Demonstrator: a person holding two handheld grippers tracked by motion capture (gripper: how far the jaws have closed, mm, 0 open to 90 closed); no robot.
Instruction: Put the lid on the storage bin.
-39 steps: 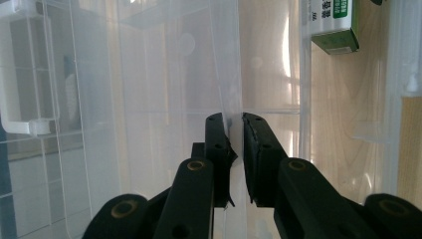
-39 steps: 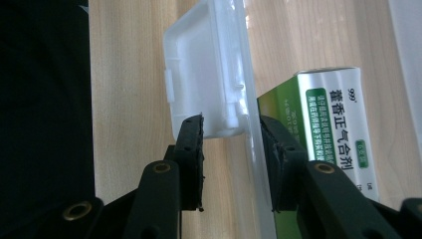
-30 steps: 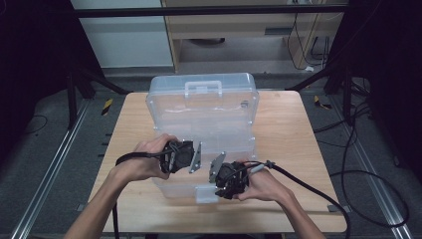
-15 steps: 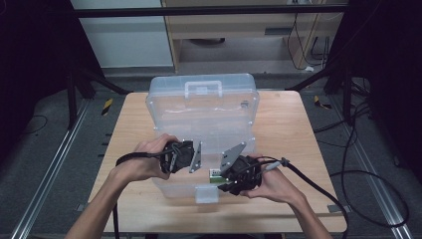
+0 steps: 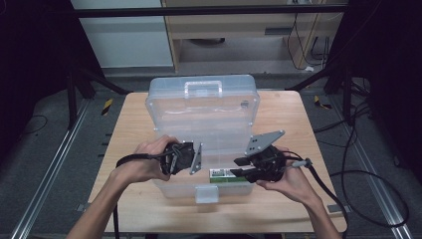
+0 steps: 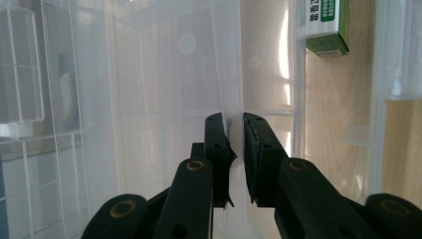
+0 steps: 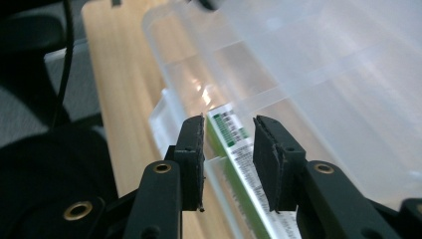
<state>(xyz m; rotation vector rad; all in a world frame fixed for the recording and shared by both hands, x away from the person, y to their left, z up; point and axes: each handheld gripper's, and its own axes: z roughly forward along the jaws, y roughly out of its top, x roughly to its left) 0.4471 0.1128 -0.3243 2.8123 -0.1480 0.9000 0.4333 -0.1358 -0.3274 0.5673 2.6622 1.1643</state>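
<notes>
Green box [image 7: 234,144] lies in the clear case [image 5: 199,112], between the right hand-held gripper's [image 7: 229,137] parted jaws.

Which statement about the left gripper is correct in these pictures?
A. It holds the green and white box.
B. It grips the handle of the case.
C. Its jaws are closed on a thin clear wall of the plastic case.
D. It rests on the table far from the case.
C: in the left gripper view, the left gripper has both jaws pressed on a thin clear wall of the plastic case, while the green and white box lies apart.
</notes>
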